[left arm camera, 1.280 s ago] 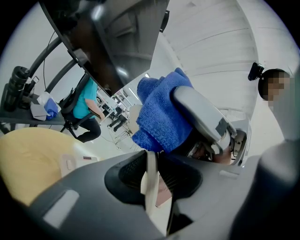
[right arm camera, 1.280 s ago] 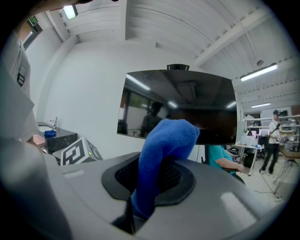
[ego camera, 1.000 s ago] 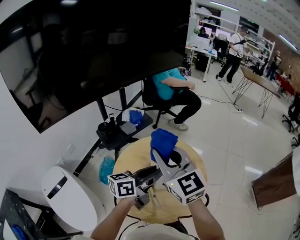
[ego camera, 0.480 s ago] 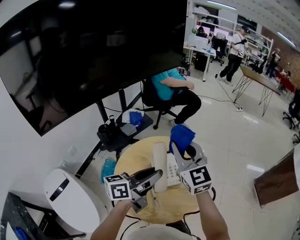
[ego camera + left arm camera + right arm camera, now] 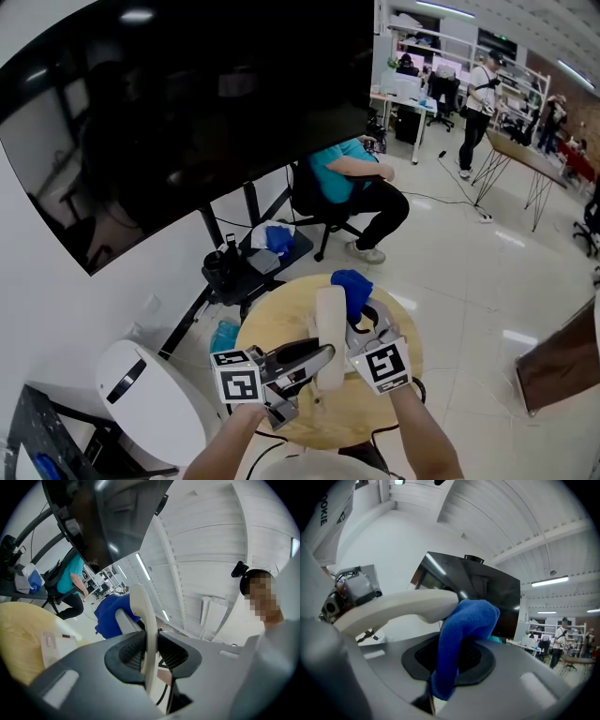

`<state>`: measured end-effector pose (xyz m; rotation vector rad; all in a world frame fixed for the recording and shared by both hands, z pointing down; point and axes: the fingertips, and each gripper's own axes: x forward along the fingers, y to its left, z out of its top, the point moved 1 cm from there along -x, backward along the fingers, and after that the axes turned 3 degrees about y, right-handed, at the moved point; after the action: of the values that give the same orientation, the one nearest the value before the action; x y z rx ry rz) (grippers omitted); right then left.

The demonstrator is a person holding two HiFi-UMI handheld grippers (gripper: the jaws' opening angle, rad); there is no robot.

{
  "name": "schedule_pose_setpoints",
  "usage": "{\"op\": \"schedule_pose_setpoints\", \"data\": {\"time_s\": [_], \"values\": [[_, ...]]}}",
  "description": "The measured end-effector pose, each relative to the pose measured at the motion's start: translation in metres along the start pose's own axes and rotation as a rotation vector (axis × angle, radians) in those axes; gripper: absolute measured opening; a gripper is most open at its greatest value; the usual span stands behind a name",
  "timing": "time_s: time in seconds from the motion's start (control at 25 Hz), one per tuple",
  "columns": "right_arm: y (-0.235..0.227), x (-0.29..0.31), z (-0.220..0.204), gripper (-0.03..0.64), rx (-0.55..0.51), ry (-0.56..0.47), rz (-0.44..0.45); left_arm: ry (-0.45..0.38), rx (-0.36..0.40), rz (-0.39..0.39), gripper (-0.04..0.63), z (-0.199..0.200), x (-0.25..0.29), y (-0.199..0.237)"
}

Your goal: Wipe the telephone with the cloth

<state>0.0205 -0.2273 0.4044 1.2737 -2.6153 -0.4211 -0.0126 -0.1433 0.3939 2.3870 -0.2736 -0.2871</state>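
Observation:
My left gripper (image 5: 315, 357) is shut on the white telephone handset (image 5: 330, 330), held up over the round wooden table (image 5: 272, 323). In the left gripper view the handset (image 5: 142, 611) stands edge-on between the pads. My right gripper (image 5: 360, 317) is shut on the blue cloth (image 5: 352, 284), just right of the handset's far end. In the right gripper view the cloth (image 5: 464, 625) bulges out of the jaws and lies against the handset's end (image 5: 401, 605). The telephone base (image 5: 55, 646) lies on the table; in the head view the handset and grippers mostly hide it.
A large black screen (image 5: 187, 103) on a stand rises behind the table. A white rounded device (image 5: 145, 394) stands at the lower left. A seated person in a teal shirt (image 5: 342, 173) is beyond the table. Another blue cloth (image 5: 277, 240) lies on the stand's base.
The right gripper with the cloth swung from over the handset out to the right, then came back against its far end. The left gripper kept the handset almost still.

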Motion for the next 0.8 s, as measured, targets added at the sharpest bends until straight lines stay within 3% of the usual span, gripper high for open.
{"op": "schedule_pose_setpoints", "data": {"time_s": [0.8], "values": [[0.05, -0.007, -0.043, 0.061, -0.222, 0.071, 0.072, 0.011, -0.028, -0.001, 0.078, 0.011, 0.002, 0.003]]}}
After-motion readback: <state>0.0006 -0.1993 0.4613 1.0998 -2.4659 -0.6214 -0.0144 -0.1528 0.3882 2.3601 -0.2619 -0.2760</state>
